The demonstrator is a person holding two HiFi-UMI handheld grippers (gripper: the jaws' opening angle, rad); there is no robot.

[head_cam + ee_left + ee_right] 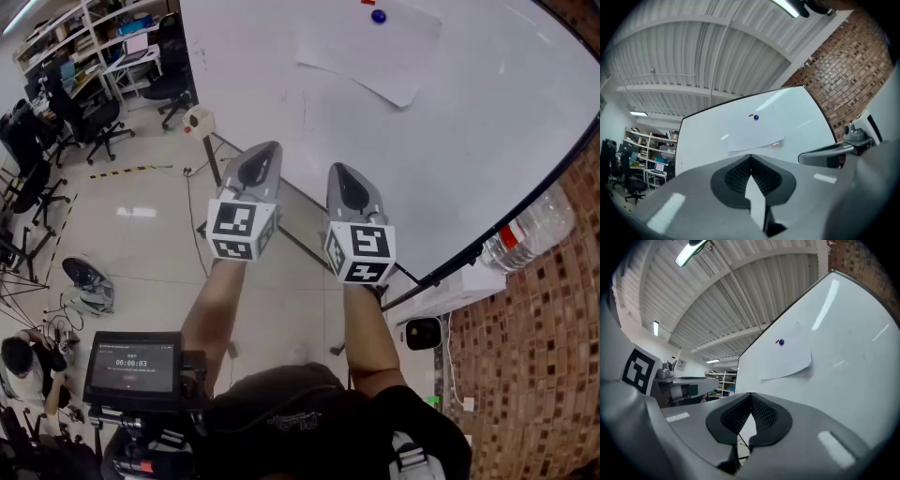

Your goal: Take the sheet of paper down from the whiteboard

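A white sheet of paper (370, 52) hangs on the whiteboard (469, 141), pinned at its top by a blue magnet (378, 16) with a small red magnet (367, 2) beside it. The sheet (757, 133) (787, 362) shows ahead in both gripper views, its lower corner curling off the board. My left gripper (265, 152) and right gripper (344, 174) are held side by side below the sheet, well short of it. Both are shut with nothing between their jaws.
A water bottle (530, 230) stands by the brick wall (534, 356) at the board's lower right edge. Office chairs (94, 127) and shelves (84, 42) fill the room at left. A device with a small screen (131, 366) is at the person's chest.
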